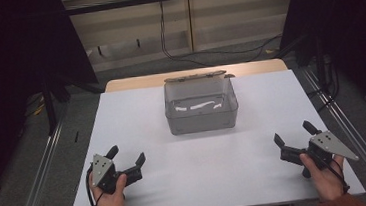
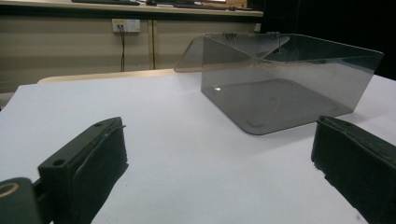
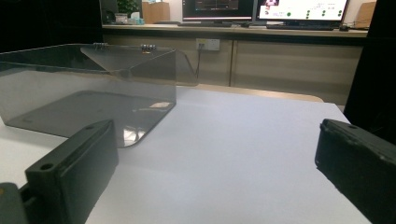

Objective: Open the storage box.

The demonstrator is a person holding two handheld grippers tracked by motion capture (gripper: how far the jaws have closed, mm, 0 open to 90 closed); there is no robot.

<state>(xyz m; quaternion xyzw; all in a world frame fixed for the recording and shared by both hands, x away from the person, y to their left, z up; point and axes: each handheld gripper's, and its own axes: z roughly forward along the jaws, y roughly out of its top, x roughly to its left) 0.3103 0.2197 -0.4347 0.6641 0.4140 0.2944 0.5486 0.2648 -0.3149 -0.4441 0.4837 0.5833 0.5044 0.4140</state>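
A clear, smoke-tinted plastic box stands upright on the white table, its hinged lid swung open and leaning back behind it. It looks empty. It sits ahead of both tools, forward and right of the left gripper, forward and left of the right gripper, well apart from each.

Left gripper and right gripper low over the table, apparently resting, jaws spread wide.
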